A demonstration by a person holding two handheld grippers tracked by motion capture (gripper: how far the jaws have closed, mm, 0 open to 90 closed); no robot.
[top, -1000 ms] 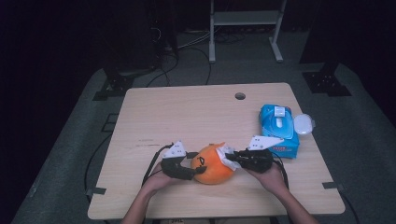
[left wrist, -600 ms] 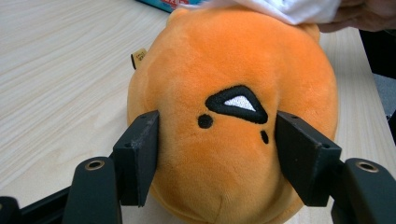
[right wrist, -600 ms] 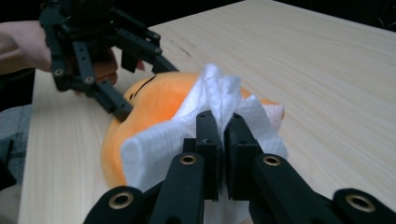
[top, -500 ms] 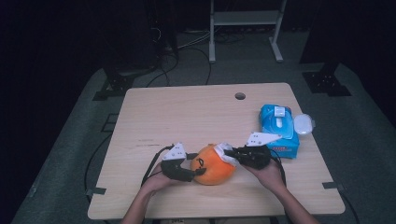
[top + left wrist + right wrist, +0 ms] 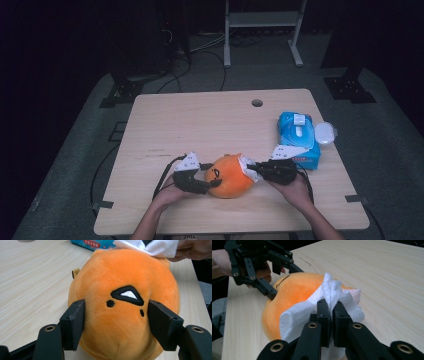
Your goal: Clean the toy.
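A round orange plush toy [image 5: 229, 176] with a stitched black face [image 5: 127, 295] lies near the table's front edge. My left gripper [image 5: 212, 181] holds it from the left. Its jaws press into both sides of the face [image 5: 116, 312] and have just been opening a little, with the plush still between them. My right gripper [image 5: 253, 170] comes in from the right, shut on a folded white tissue [image 5: 329, 291]. The tissue [image 5: 247, 166] rests against the plush's upper right side [image 5: 289, 293]. The tissue's edge [image 5: 150, 246] also lies behind the plush.
A blue pack of wet wipes [image 5: 296, 139] lies at the right side of the wooden table [image 5: 200, 120], just behind my right hand. A small white round lid [image 5: 325, 132] sits beside it. A cable hole [image 5: 257, 103] is at the back.
My right gripper has shifted slightly with the tissue against the plush. The left hand and the plush have stayed where they were.
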